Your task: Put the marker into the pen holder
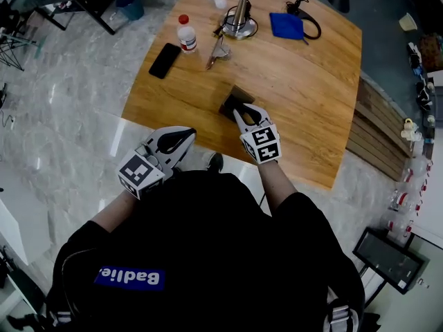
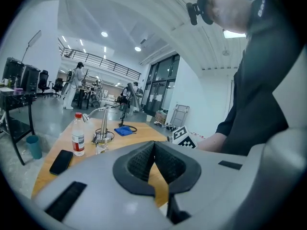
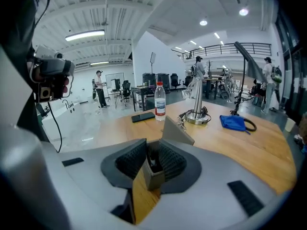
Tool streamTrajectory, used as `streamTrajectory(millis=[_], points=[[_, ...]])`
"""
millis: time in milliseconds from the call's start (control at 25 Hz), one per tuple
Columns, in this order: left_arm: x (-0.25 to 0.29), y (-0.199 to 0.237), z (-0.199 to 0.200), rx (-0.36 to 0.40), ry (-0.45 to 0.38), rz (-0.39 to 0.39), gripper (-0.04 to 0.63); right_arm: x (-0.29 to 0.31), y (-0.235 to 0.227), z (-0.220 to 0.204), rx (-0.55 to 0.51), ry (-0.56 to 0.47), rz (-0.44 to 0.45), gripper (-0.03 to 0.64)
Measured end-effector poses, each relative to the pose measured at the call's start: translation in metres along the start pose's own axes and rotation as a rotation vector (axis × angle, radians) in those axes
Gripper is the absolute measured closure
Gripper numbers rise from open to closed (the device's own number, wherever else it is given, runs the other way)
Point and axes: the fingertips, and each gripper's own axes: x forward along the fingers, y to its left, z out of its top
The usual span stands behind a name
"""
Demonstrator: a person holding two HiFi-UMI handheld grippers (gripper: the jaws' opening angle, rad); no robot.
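Marker (image 3: pixel 153 163) looks dipped into the pen holder (image 3: pixel 153 179) just under the right gripper (image 3: pixel 152 146), jaws pinching it. Only letting go is left; the left gripper (image 2: pixel 153 145) is closed, empty.

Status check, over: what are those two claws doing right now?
Left gripper shut, empty. Right gripper shut on pen holder. Dark item inside it; marker unconfirmed. Nothing blocking.

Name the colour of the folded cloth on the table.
Blue; the cloth shows best in the right gripper view.
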Motion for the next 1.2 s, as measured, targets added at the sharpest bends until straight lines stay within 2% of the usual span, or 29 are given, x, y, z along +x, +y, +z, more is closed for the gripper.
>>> streamTrajectory(millis=[240,560,920,1200], points=[[-0.019,-0.008,-0.002,0.011,-0.029,-0.079,0.584,-0.038,0.025,0.029,0.027,-0.074,-0.060,0.551],[-0.067,-0.031,-0.006,0.020,-0.067,-0.190,0.584,-0.086,0.110,0.041,0.110,-0.134,-0.109,0.551],[-0.110,-0.064,-0.020,-0.009,-0.086,-0.316,0.584,-0.127,0.215,0.064,0.169,-0.265,-0.076,0.557],[-0.118,-0.103,-0.029,0.055,-0.089,-0.389,0.584,-0.164,0.254,0.077,0.161,-0.357,-0.045,0.611]])
